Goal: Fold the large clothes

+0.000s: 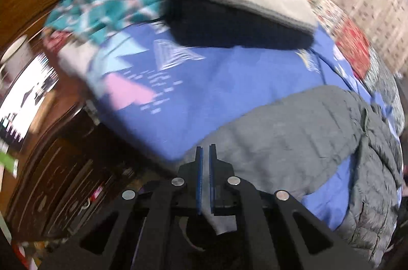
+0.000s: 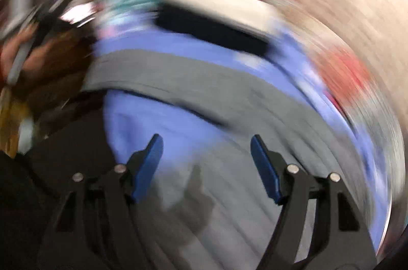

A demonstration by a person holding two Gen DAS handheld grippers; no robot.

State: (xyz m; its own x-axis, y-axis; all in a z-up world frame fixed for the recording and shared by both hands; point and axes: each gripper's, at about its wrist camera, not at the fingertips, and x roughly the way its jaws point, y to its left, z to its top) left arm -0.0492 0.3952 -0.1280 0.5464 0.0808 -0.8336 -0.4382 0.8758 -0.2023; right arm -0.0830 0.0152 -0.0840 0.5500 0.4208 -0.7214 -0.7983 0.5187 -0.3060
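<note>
A grey quilted jacket (image 1: 306,132) lies across a blue printed sheet (image 1: 204,81) on a bed. My left gripper (image 1: 205,150) is shut on an edge of the grey jacket, and a bit of grey cloth hangs below the jaws. In the blurred right wrist view the grey jacket (image 2: 229,96) spreads over the blue sheet (image 2: 163,132). My right gripper (image 2: 206,142) is open and empty just above the jacket, its blue pads (image 2: 150,162) wide apart.
A folded pile of white and dark clothes (image 1: 242,4) sits at the far side of the bed, with a teal patterned cloth (image 1: 107,4) to its left. A dark wooden cabinet (image 1: 56,183) stands left of the bed. A red patterned quilt (image 1: 354,50) edges the bed.
</note>
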